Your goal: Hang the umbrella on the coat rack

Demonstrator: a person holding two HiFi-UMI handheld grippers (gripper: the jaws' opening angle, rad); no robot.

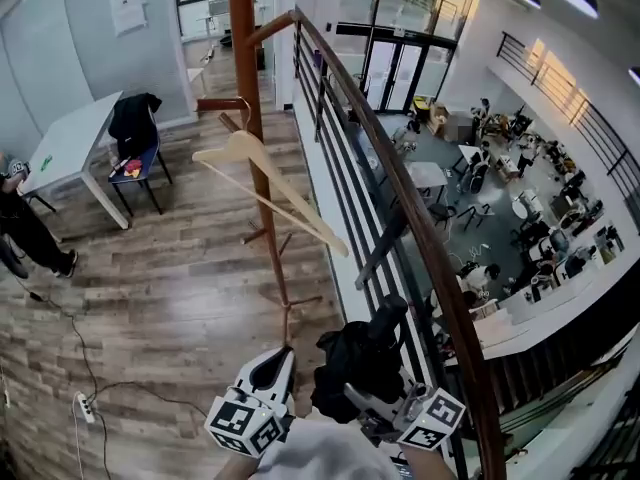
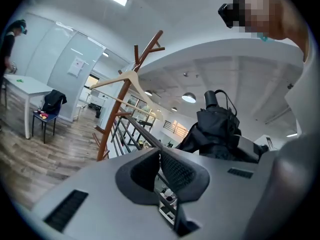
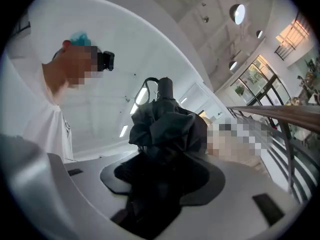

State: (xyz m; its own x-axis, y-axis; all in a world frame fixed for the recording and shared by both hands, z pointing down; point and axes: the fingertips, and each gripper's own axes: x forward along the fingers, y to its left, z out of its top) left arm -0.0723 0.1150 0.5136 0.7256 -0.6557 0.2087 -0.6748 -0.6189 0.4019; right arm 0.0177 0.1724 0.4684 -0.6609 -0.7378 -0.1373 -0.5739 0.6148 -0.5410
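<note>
A black folded umbrella (image 1: 362, 363) sits bunched between the jaws of my right gripper (image 1: 378, 393), which is shut on it at the bottom of the head view. In the right gripper view the umbrella (image 3: 165, 129) fills the jaws of that gripper (image 3: 160, 179), its handle end pointing up. My left gripper (image 1: 272, 370) is beside it on the left, shut with nothing in it; the left gripper view shows its pads (image 2: 172, 171) together. The brown wooden coat rack (image 1: 262, 168) stands ahead with a pale wooden hanger (image 1: 262, 183) on a peg. The umbrella (image 2: 216, 129) hangs apart from the rack (image 2: 120, 119).
A dark railing with a wooden handrail (image 1: 400, 188) runs right of the rack, with a drop to a lower floor beyond. A white table (image 1: 70, 138) and a chair with a black jacket (image 1: 135, 133) stand at far left. A person (image 1: 25, 228) and a power strip (image 1: 85, 406) are at the left.
</note>
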